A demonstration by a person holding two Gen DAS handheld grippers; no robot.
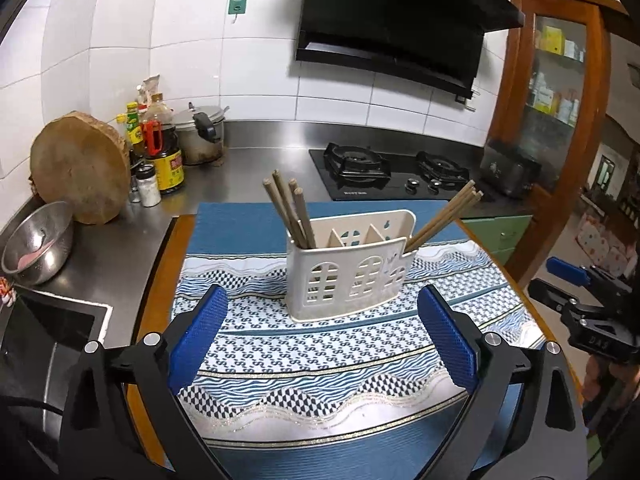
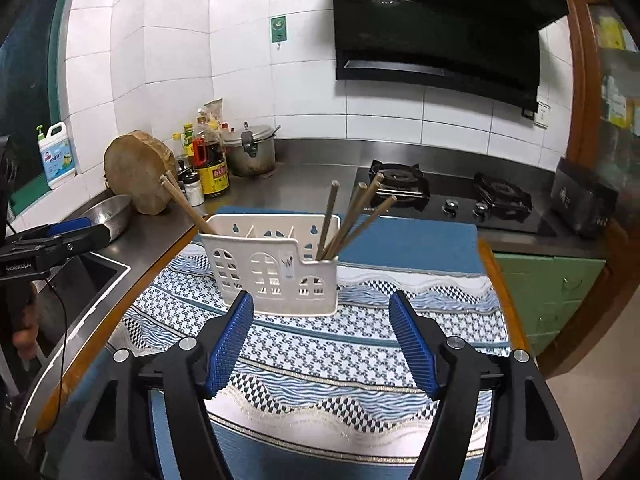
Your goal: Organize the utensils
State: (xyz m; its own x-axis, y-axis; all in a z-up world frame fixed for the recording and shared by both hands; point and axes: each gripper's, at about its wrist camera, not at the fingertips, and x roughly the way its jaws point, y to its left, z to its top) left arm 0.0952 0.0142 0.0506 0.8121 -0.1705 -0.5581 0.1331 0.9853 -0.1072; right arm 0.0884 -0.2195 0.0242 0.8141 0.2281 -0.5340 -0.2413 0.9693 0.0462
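White house-shaped holder (image 1: 347, 270), brown chopsticks (image 1: 294, 212) leaning in end compartments.

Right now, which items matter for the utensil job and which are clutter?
Job:
- white holder
- chopsticks
- left claw and right claw, both open and empty

Clutter:
- chopping block
- sauce bottles
- pressure cooker
- steel bowl
- gas hob

Right tool (image 2: 322, 344), spread wide and empty, faces the white holder (image 2: 276, 272) with chopsticks (image 2: 352, 220) leaning inside
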